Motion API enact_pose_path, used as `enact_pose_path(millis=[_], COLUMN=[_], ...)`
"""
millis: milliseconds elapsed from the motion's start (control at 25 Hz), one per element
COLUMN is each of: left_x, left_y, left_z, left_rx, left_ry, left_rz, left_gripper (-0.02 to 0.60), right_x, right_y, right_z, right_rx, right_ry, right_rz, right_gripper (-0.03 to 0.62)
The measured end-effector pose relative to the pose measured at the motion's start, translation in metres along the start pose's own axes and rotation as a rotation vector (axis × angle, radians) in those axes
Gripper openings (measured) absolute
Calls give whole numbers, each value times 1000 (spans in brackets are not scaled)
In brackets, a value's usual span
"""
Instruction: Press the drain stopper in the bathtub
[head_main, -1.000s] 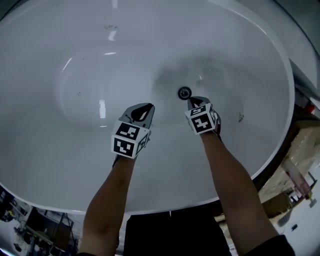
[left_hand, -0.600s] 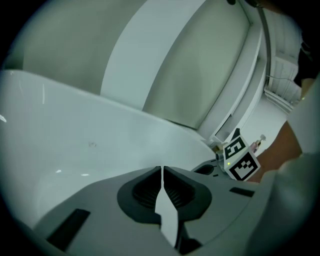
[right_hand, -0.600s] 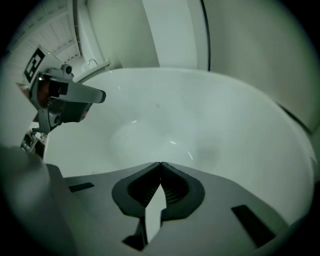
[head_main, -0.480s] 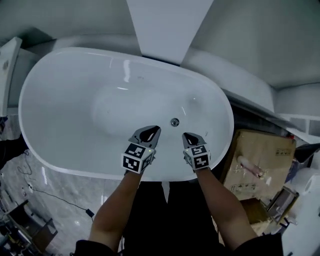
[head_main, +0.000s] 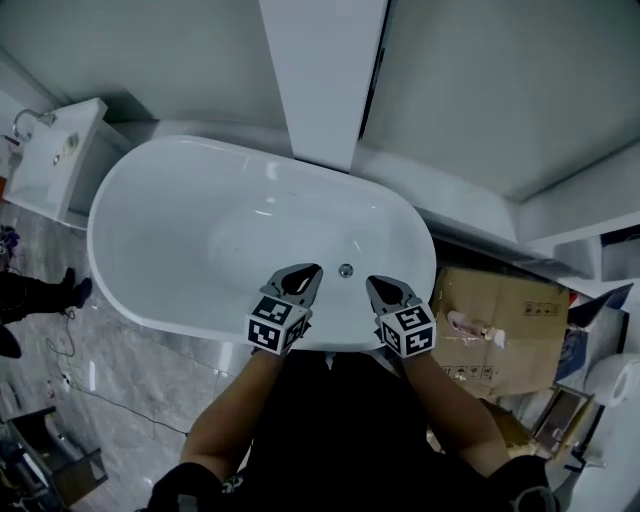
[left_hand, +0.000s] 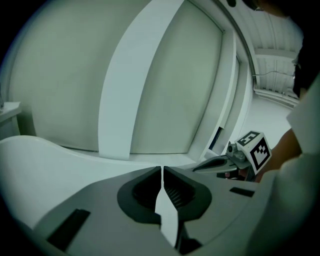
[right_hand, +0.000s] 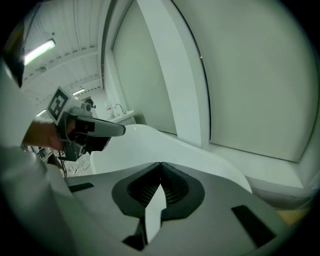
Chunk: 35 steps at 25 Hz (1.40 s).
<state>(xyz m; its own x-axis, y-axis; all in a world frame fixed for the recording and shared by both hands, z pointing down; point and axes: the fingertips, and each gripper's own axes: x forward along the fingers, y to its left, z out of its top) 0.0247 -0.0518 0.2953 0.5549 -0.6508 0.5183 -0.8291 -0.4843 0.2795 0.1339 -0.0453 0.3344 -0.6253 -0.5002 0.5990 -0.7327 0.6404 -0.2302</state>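
Note:
In the head view the white oval bathtub (head_main: 170, 210) lies below me, and its small round metal drain stopper (head_main: 345, 270) sits on the tub floor near the near right side. My left gripper (head_main: 310, 270) and right gripper (head_main: 373, 283) are held up close to my body over the tub's near rim, well above the stopper, one on each side of it. Both are shut with nothing between the jaws. The left gripper view shows the shut left gripper (left_hand: 161, 168) and the right one beside it; the right gripper view shows the shut right gripper (right_hand: 160, 165).
A white pillar (head_main: 325, 70) rises behind the tub against a grey wall. A white washbasin unit (head_main: 45, 160) stands at the far left. Cardboard boxes (head_main: 510, 320) lie on the floor to the right of the tub. Someone's dark shoes (head_main: 40, 295) show at the left edge.
The view has pulled far back and up from the tub. Both grippers have lifted away from the drain stopper, from down inside the tub to above its near rim.

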Motion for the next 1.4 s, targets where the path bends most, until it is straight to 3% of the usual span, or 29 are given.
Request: enact_pose_path(millis=[360,640,1080,1400], left_x=[-39,-67,-109,-135], left_y=[-42,-55,-59,-70], left_z=[45,93,166,199], left_rx=[62,89,154,206], left_ry=[-69,-149,-283,-362], left_rz=[8,15,45,41], left_gripper=[29,29,29,29], right_x=[-80,-120,-180,-204], right_y=[5,25,47,57], right_z=[54,113,194,213], right_rx=[39,15,-124,-160], right_ry=[-182,-345,-535,-598], right_rz=[-9,31,55,46], right_gripper=[14,14,12,11])
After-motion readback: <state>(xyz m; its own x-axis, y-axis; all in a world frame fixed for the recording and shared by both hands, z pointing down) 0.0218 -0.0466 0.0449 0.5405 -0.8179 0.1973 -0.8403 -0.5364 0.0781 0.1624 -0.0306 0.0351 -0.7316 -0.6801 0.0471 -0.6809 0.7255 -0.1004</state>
